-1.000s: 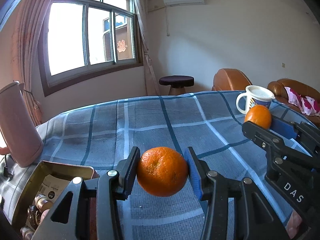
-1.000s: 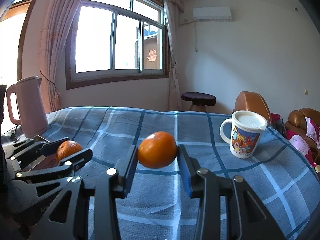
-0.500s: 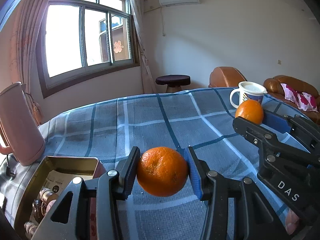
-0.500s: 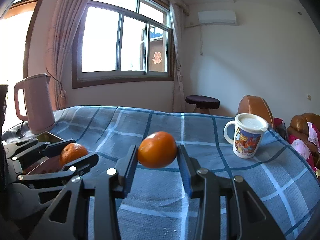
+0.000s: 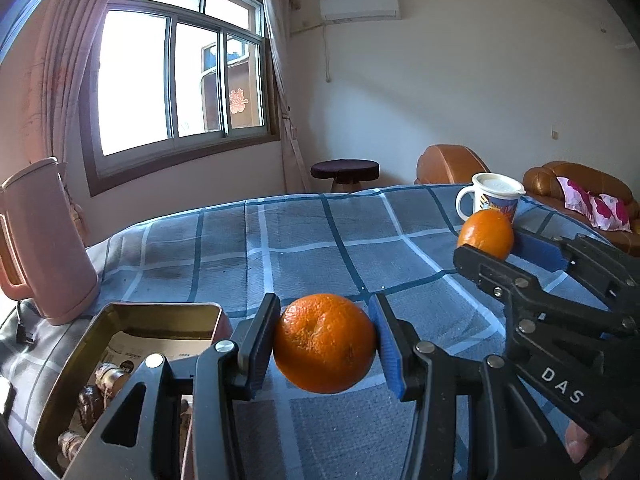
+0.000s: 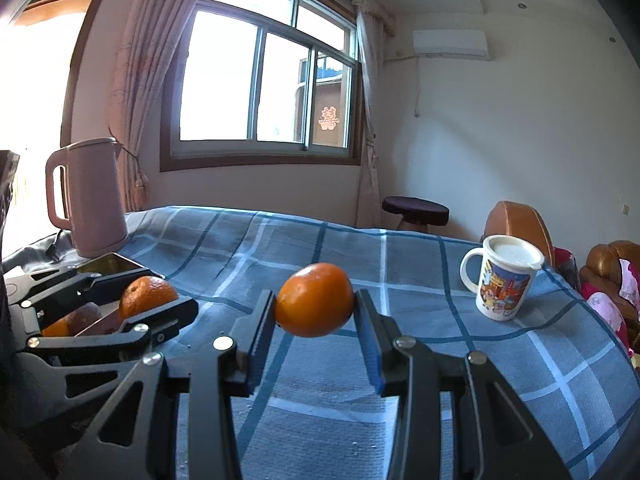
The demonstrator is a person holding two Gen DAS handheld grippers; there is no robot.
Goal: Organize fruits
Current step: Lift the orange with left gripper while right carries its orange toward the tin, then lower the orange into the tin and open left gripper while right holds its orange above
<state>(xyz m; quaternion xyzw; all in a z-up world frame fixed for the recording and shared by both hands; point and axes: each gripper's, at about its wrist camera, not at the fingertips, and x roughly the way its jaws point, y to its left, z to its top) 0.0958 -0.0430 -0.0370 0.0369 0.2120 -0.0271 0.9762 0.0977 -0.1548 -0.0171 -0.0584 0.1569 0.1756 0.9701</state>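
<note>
My left gripper (image 5: 324,344) is shut on an orange (image 5: 325,343) and holds it above the blue checked tablecloth (image 5: 304,248), just right of an open gold tin (image 5: 100,344). My right gripper (image 6: 315,308) is shut on a second orange (image 6: 314,300), also held above the cloth. Each gripper shows in the other's view: the right one with its orange (image 5: 486,234) at the right, the left one with its orange (image 6: 146,294) at the left over the tin (image 6: 108,266).
A pink kettle (image 5: 40,240) stands at the table's left, behind the tin, which holds small packets. A white cartoon mug (image 6: 504,280) stands at the right. A stool (image 5: 344,170) and brown sofas (image 5: 576,188) lie beyond the table.
Both grippers have shifted left towards the tin, each still holding its orange. The tin and kettle now show more fully in the left wrist view.
</note>
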